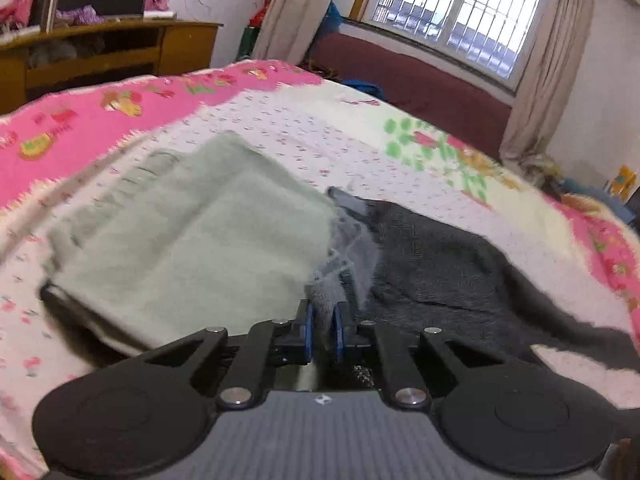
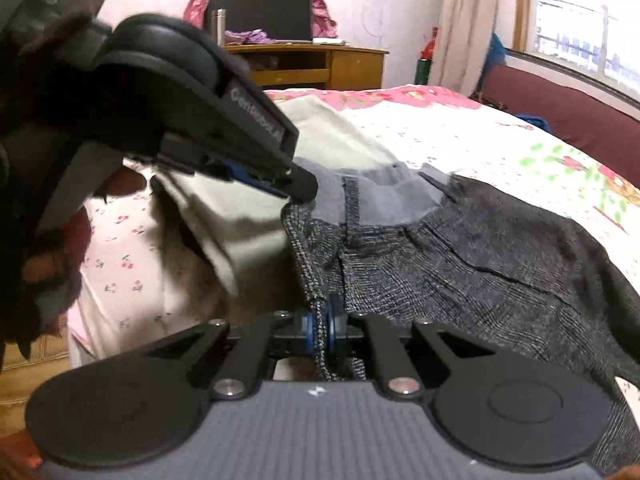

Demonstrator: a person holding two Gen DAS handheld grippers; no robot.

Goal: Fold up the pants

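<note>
**Grey tweed pinched at two points on the bed**

Dark grey woven cloth runs straight between the blue pads of the right claw [image 2: 321,326], which is clamped on an edge of the pants [image 2: 460,256]. From that grip the fabric rises in a narrow ridge, then spreads flat to the right across the bed [image 2: 460,136], its waistband area showing a paler grey lining just beyond.

The left claw [image 1: 323,330] is likewise closed on the pants [image 1: 432,256], with a tuft of soft grey lining bunched between its blue pads. In the right wrist view the left claw [image 2: 298,188] comes in from the upper left and meets the garment at the pale lining near the waistband, a little further along than the right claw's hold. A person's dark sleeve [image 2: 24,200] shows at the left edge of that view.

Left of the dark fabric, and touching it, lies a pale greenish-grey cloth [image 1: 192,232], whether it is part of the pants cannot be told. Both rest on a white bedspread with small red flowers and a pink border [image 1: 80,120].

Past the bed stands a wooden cabinet [image 2: 320,64] bearing a dark screen [image 2: 260,10] and a metal flask [image 2: 218,24]. To the right, cream curtains [image 1: 288,12] frame a barred window [image 1: 460,12] above a maroon bench [image 1: 420,84].
</note>
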